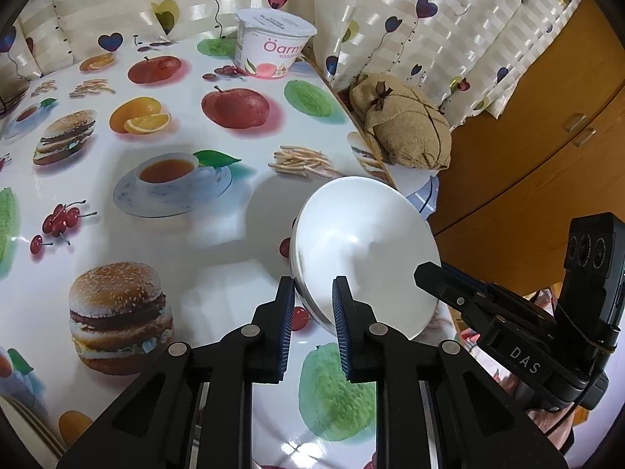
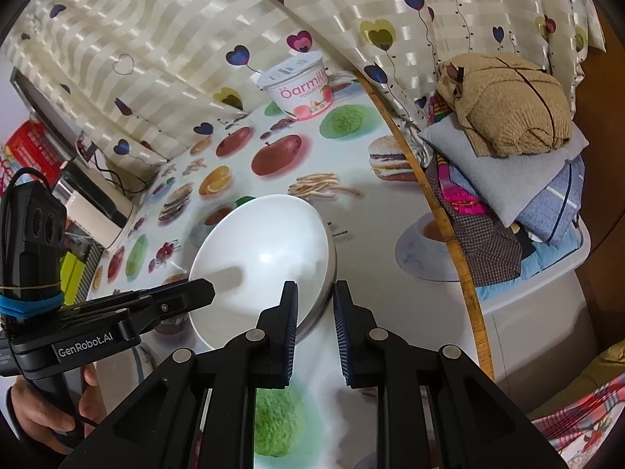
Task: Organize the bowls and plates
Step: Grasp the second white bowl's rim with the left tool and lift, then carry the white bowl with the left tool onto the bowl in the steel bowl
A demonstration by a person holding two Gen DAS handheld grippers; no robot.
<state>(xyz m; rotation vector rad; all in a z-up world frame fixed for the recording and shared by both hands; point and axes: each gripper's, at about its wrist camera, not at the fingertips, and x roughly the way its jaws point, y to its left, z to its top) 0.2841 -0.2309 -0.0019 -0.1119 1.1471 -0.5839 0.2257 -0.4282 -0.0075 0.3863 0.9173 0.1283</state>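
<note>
A lived-in home, probably a dining corner. A fruit-and-burger print tablecloth (image 1: 164,203) fills the table; heart-patterned curtains (image 2: 187,39) hang at twelve o'clock, folded laundry (image 2: 508,179) at three.

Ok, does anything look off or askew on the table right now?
Yes: the white bowl is tipped steeply on edge at the table's right side, held between the left gripper and right gripper, each clamped on its rim. Nothing looks spilled or broken.

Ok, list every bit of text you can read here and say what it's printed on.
"Öarmilk": yogurt tub, cut off as "Öarm" in the left view.
"YOGURT": same tub, under the brand; barely legible.
"DAS": right gripper body.
"GenRobot.AI": left gripper body.
Lid print and red box text: too blurred to read.
</note>
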